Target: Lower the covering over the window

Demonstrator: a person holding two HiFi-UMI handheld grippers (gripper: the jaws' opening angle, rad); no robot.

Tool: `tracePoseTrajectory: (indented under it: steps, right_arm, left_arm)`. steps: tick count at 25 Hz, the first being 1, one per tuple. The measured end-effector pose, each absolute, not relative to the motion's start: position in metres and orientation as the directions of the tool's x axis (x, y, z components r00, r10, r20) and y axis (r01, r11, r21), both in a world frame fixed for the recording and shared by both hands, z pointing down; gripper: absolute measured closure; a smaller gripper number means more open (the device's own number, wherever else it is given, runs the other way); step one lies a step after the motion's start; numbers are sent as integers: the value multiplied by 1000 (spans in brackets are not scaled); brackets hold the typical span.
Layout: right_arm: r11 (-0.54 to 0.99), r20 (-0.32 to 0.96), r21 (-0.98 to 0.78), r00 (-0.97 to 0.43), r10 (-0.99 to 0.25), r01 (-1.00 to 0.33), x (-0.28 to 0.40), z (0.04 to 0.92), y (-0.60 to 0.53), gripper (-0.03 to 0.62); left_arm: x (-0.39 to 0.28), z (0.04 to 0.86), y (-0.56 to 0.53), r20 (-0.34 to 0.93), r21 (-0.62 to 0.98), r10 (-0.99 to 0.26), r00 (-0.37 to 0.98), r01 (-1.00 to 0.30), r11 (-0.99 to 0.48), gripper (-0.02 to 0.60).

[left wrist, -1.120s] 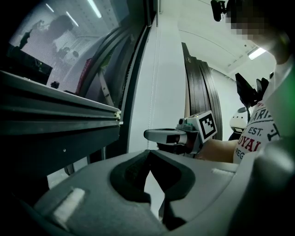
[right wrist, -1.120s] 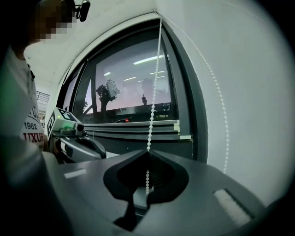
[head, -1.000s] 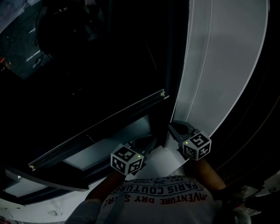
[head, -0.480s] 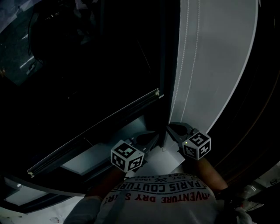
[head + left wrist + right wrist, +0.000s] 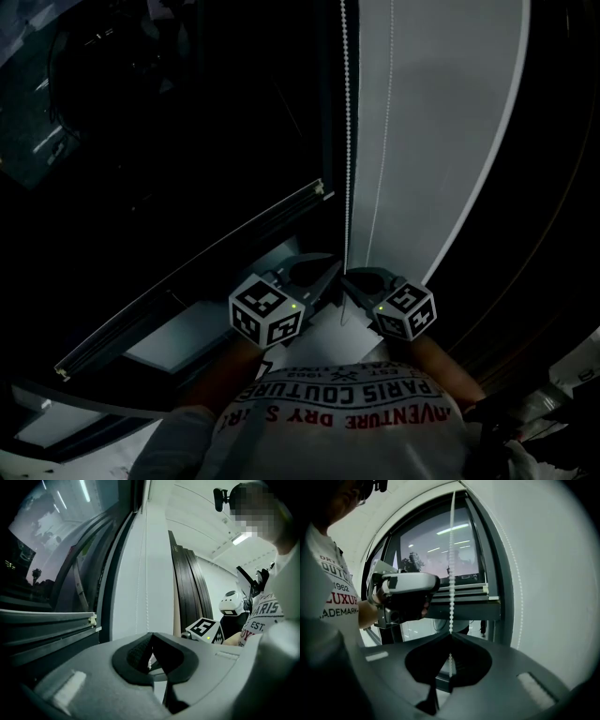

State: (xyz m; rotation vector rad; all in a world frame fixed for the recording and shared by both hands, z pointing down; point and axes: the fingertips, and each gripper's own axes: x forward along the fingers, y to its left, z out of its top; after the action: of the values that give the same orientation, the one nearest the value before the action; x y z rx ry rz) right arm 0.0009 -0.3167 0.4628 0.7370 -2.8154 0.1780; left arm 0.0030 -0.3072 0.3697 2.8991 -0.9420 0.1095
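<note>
Dim room at a tall window [image 5: 169, 122]: glass dark on the left, pale wall [image 5: 441, 141] on the right, dark upright frame [image 5: 328, 112] between. Across the glass, partway down, the covering's grey rail [image 5: 187, 281], its pale end cap [image 5: 322, 190] just beside the frame. In the right gripper view, sits about level with the grippers, with reflected ceiling lights in the pane above it.

Beside the frame, a white bead chain [image 5: 345, 141] hanging straight and taut down to the two grippers. Just to its right, a second, fainter strand [image 5: 382, 141] against the wall.

Right gripper [image 5: 349, 277] clamped on the chain: jaws together, beads entering at the tips and showing again in the hollow behind them. Left gripper [image 5: 330, 274] pinched shut too, tips meeting, a few beads visible in the hollow behind the pads, so gripping a strand of the same chain.

Both grippers close side by side, tips nearly touching, pointing toward the frame, each with its marker cube [image 5: 266, 311] on the person's side. Below them, a printed white shirt [image 5: 342, 422] and a bare forearm [image 5: 441, 364].
</note>
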Motion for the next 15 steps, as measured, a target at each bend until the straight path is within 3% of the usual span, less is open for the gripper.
tracePoseTrajectory:
  steps: [3,4,7,15]
  right_arm:
    - [867,246,-85,-853,-460,-492,1,466,-314,588]
    - [868,242,-91,-856,-457,-489,0,467,-313,588]
    - [869,239,-96,-859,-453,-485,-1,466,-310,588]
    - [867,233,-88,-857,-460,-490,-1,463,-309,588]
  left_arm:
    - [8,369,-313,97,64,-574,813,-581,-812,571]
    - [11,368,-314,100,66,-567,818,-574,-816,531]
    - [18,360,-318,101,62,-546,831,-553,-831,497]
    - [26,333,-328,89,26,-557,826,-561,-828,518]
